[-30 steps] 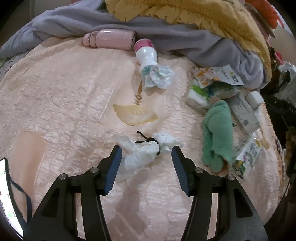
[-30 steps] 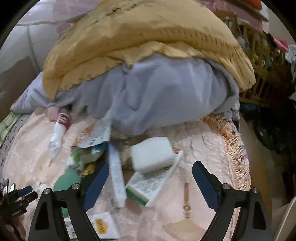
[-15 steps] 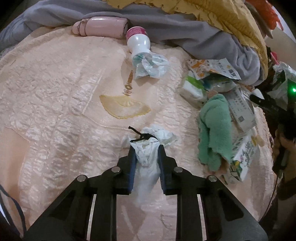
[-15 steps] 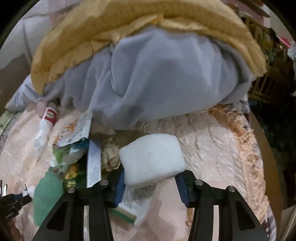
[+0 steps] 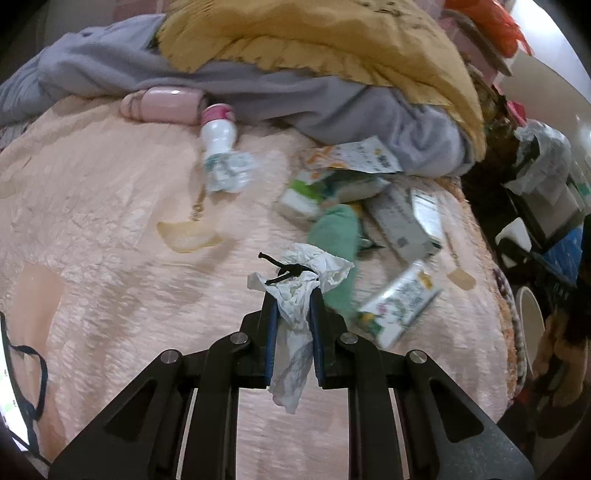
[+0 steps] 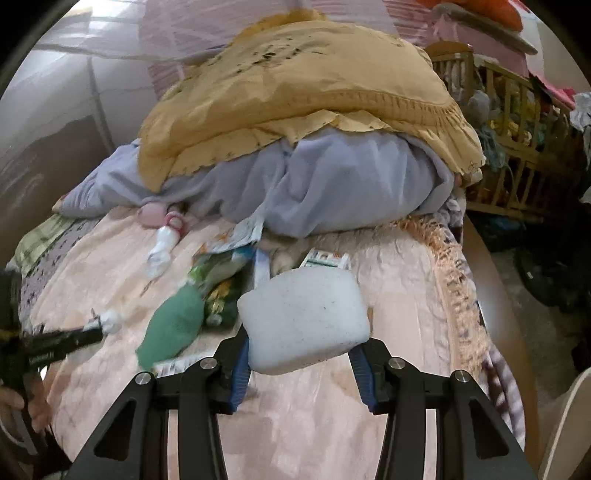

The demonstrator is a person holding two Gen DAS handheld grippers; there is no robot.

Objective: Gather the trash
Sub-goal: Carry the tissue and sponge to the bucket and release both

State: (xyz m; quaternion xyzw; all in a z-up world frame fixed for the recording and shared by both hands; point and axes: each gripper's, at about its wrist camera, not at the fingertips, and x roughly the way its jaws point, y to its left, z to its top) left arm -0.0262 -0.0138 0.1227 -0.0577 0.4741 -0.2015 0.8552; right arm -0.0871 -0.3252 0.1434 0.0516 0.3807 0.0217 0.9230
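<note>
Here the left gripper (image 5: 293, 295) has just pinched nearly closed on a crumpled white tissue (image 5: 295, 295), its length running along the fingers, above the pink bedspread (image 5: 110, 221). The right gripper (image 6: 299, 354) clamps a white foam block (image 6: 303, 317), long axis crosswise.

Low in the frame's centre, the left tool (image 5: 293, 299) has just been closing and now pinches a crumpled white tissue (image 5: 297, 295) between its jaws; a black tie (image 5: 284, 271) sits on the wad's top, and its tail hangs below the pads. Behind lies a peach bedspread (image 5: 110, 221). At upper centre a white bottle (image 5: 218, 136) with a pink cap lies beside a pink case (image 5: 166, 105). Right of centre sit a green cloth (image 5: 334, 229) and several cartons (image 5: 399, 306). Grey (image 5: 258, 85) and yellow (image 5: 332, 33) blankets are heaped along the top.
</note>
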